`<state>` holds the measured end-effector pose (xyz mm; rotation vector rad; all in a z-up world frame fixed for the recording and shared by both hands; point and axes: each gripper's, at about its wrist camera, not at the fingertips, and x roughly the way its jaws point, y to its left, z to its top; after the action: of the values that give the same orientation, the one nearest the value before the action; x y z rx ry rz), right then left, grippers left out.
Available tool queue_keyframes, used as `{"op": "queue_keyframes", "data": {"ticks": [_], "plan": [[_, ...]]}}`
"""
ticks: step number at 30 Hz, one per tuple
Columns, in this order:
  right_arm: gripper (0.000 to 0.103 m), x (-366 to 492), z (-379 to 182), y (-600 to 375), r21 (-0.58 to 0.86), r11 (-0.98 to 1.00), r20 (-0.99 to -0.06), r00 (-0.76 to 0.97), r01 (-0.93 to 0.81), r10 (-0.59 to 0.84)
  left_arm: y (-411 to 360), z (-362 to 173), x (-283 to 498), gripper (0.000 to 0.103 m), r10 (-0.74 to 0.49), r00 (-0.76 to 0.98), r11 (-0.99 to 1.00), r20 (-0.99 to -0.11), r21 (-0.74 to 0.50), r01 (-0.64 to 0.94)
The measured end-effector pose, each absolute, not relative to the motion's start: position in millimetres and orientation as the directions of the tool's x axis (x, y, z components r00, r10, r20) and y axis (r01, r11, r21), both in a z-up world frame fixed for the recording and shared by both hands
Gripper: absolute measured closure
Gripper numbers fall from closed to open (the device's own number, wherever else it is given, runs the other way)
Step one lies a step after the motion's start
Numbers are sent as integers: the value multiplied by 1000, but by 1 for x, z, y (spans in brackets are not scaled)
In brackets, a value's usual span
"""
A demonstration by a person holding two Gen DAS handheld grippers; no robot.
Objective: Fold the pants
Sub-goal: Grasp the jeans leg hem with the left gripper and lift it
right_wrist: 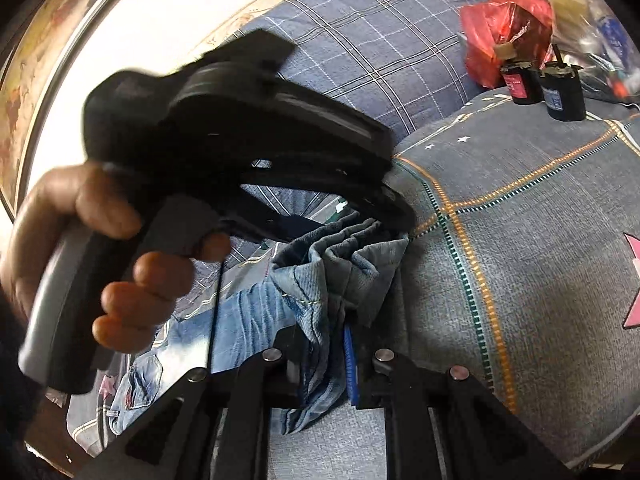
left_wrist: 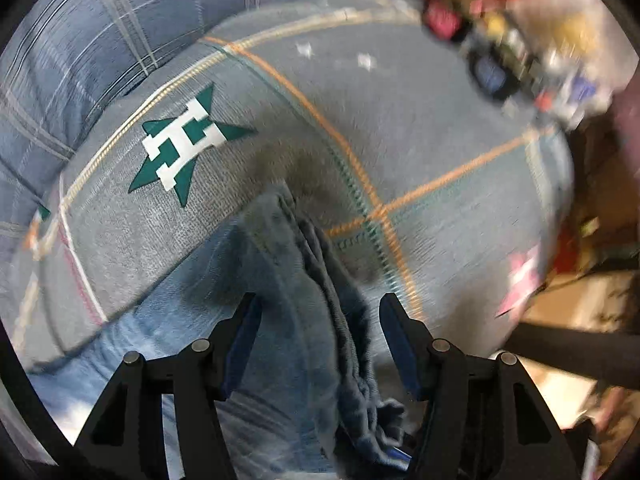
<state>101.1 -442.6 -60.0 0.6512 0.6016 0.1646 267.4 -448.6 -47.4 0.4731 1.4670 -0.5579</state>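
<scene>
Right gripper [right_wrist: 320,344] pinches jeans [right_wrist: 320,280]; only there, left hand [right_wrist: 100,260] shows.

A home bedroom: a plaid bedsheet [right_wrist: 360,32], a star-print quilt [right_wrist: 540,240], wallpapered wall.

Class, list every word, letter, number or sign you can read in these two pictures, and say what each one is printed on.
"H": white block letter on a green star, printed on the grey bedcover.
Labels on the two black canisters: too small to read.
Packets in the clutter at the bed's edge: blurred, unreadable.
Jeans: no text visible.
</scene>
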Motion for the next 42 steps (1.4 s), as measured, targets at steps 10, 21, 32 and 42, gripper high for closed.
{"op": "queue_keyframes", "data": {"ticks": [10, 21, 32, 42], "plan": [[89, 107, -68, -454, 654, 754, -479, 805, 61, 349, -467, -62, 257, 82, 26, 119, 745, -993, 99, 660], [89, 109, -60, -436, 614, 790, -464, 804, -12, 372, -362, -13, 274, 94, -327, 136, 871, -935, -242, 427], [89, 117, -35, -365, 413, 883, -490, 763, -222, 421, -242, 5, 257, 94, -500, 262, 858, -825, -430, 281], [89, 125, -34, -289, 257, 873, -544, 684, -415, 486, -147, -23, 245, 94, -532, 329, 844, -780, -520, 131]]}}
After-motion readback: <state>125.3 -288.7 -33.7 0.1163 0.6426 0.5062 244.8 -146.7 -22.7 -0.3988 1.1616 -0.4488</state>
